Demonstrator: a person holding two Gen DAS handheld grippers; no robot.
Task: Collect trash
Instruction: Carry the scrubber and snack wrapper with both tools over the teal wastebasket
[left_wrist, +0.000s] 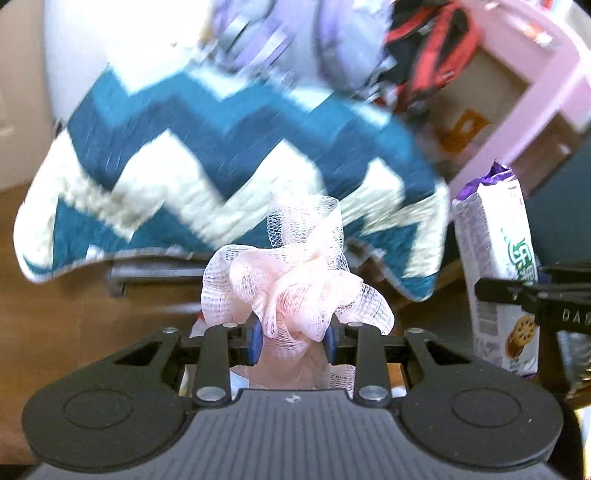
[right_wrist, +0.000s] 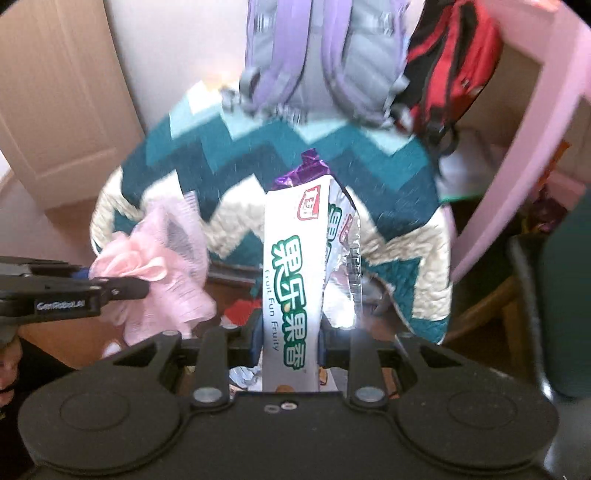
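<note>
My left gripper (left_wrist: 293, 341) is shut on a crumpled pink mesh net (left_wrist: 295, 280), which bunches up above the blue pads. In the right wrist view that same pink mesh net (right_wrist: 162, 266) hangs at the left from the left gripper's black fingers (right_wrist: 122, 288). My right gripper (right_wrist: 288, 341) is shut on a white and purple biscuit wrapper (right_wrist: 295, 266) with green lettering, standing upright between the pads. The left wrist view shows this biscuit wrapper (left_wrist: 498, 258) at the right edge, held by the right gripper's dark fingers (left_wrist: 517, 290).
A teal and cream zigzag quilt (left_wrist: 221, 158) drapes over furniture ahead. A lilac backpack (right_wrist: 317, 59) and a red and black bag (right_wrist: 450, 62) hang behind it. A pink frame (right_wrist: 524, 155) stands at right, a pale door (right_wrist: 55, 103) at left, wooden floor (left_wrist: 55, 314) below.
</note>
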